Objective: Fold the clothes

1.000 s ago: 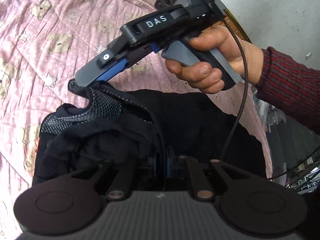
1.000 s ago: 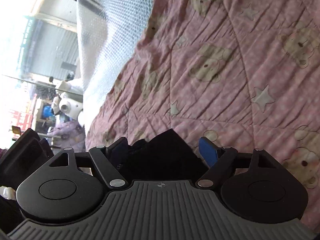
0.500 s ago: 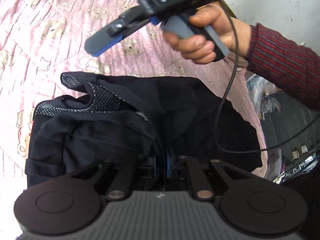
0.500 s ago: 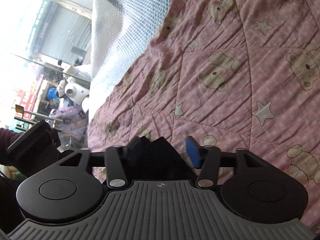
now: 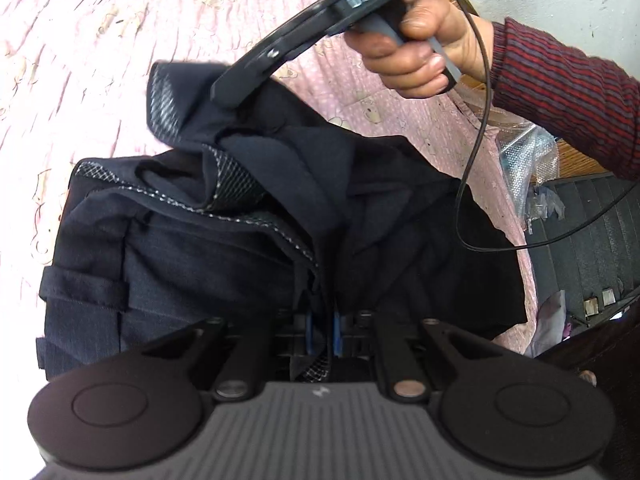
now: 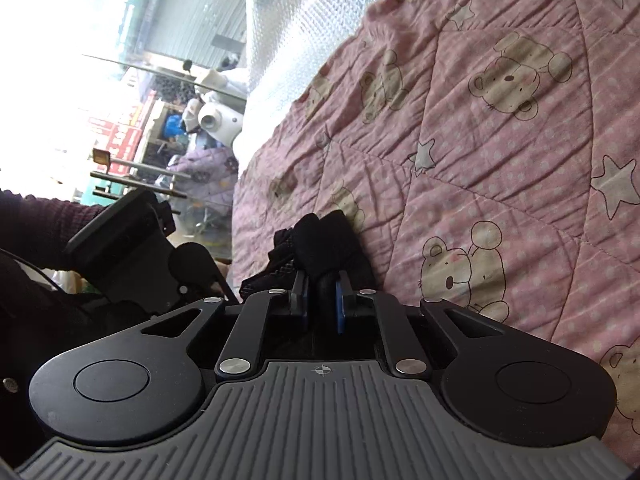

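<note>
A: Where are the dark clothes (image 5: 248,240)?

B: In the middle of the left wrist view, piled on the pink bear quilt (image 5: 80,60) — all bunched up, with some mesh lining showing.

A: What is the left gripper (image 5: 322,330) doing?

B: Its blue pads are pressed close together at the bottom middle, pinching a fold of the cloth.

A: And the right gripper (image 6: 322,304)?

B: Pinching too — a dark lump of cloth sticks up between its fingers. In the left wrist view a hand (image 5: 416,48) in a red striped sleeve (image 5: 568,96) holds it at the upper right.
</note>
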Tool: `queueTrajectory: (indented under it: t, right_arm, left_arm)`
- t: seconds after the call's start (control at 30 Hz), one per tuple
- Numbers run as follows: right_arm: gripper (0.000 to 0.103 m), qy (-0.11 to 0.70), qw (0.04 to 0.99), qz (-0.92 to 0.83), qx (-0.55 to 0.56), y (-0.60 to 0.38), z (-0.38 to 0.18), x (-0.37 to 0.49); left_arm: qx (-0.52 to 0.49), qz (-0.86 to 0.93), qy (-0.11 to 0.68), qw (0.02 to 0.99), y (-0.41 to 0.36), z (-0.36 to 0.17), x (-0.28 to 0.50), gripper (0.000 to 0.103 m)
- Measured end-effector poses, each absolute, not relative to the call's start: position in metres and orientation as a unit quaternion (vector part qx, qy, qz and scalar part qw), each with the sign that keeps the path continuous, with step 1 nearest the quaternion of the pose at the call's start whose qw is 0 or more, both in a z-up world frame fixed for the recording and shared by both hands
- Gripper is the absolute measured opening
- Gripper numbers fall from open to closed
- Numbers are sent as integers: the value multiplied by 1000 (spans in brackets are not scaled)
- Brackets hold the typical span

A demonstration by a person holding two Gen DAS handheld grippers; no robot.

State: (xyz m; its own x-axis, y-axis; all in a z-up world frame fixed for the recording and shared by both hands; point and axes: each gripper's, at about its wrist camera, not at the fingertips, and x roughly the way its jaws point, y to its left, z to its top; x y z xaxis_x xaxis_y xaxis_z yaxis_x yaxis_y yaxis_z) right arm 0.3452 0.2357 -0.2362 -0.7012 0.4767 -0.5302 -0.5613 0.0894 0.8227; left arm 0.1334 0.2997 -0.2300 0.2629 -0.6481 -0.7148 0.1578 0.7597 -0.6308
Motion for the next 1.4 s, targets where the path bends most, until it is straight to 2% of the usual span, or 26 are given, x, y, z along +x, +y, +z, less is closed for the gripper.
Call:
queueTrajectory:
  t: [0.13,0.2,0.23,0.3,0.33,0.37,0.43,0.5,0.57,0.7,0.8,0.87,0.97,1.03,1.07,1.13,1.17,1.2,1.23,1.27,1.33,1.4]
  right_arm:
    - [6,605,411,682,-25,234,-216,355]
    - [4,572,449,686,-21,228,-195,364]
    - [4,554,481,680,-13,222,-183,373]
    - [4,512,560,651,8,207,-160,393]
    - [11,502,599,623,15,198,-156,401]
    - [33,500,638,585,19,187,-157,406]
    - [53,490,711,503,27,165,-158,418]
    - [53,476,768,427,40,138,-156,423]
    - [53,462,800,377,66,96,-144,412]
    - [58,455,827,329,45,17,-125,355]
    - [63,471,826,310,14,-27,-126,309]
    - [74,487,820,301,-6,-51,-134,280]
    - [77,512,809,287,-35,-86,-146,237]
    - [77,521,804,284,-35,-101,-153,225]
    - [78,522,802,287,-35,-103,-156,223]
    - [78,522,802,289,-37,-107,-161,223]
    - [78,521,806,279,-37,-112,-164,226]
    - [76,520,809,270,-36,-116,-167,229]
    - [69,519,813,260,-36,-120,-170,232]
    - [54,519,817,251,-36,-124,-173,235]
    - [32,517,823,232,-35,-132,-180,241]
    - [34,514,830,213,-34,-141,-186,247]
  left_arm:
    - [-228,-225,533,783,309,-224,141,13]
    - [-235,-198,520,797,316,-219,145,12]
    - [-264,-170,490,813,329,-213,152,13]
    - [-318,-110,439,833,355,-205,167,24]
    - [-343,-80,419,837,368,-204,175,28]
    - [-361,-63,408,836,379,-207,185,32]
    - [-376,-30,392,839,396,-207,201,34]
    - [-354,-24,377,855,405,-200,211,43]
    - [-300,-51,382,873,404,-192,220,44]
    - [-84,-136,408,899,367,-183,236,49]
    - [52,-189,399,896,337,-182,253,65]
    - [48,-205,403,891,334,-189,275,69]
    - [-7,-252,427,868,332,-199,308,71]
    - [-18,-298,449,842,326,-209,326,70]
    - [-1,-314,462,829,318,-216,330,65]
    - [15,-315,475,821,311,-226,332,33]
    - [15,-303,477,825,310,-229,332,9]
    - [11,-288,478,830,311,-231,332,7]
    - [-28,-248,475,844,323,-229,334,7]
    - [-67,-207,470,855,335,-227,336,7]
    - [-125,-163,479,853,351,-232,337,10]
    - [-128,-168,505,837,351,-241,338,24]
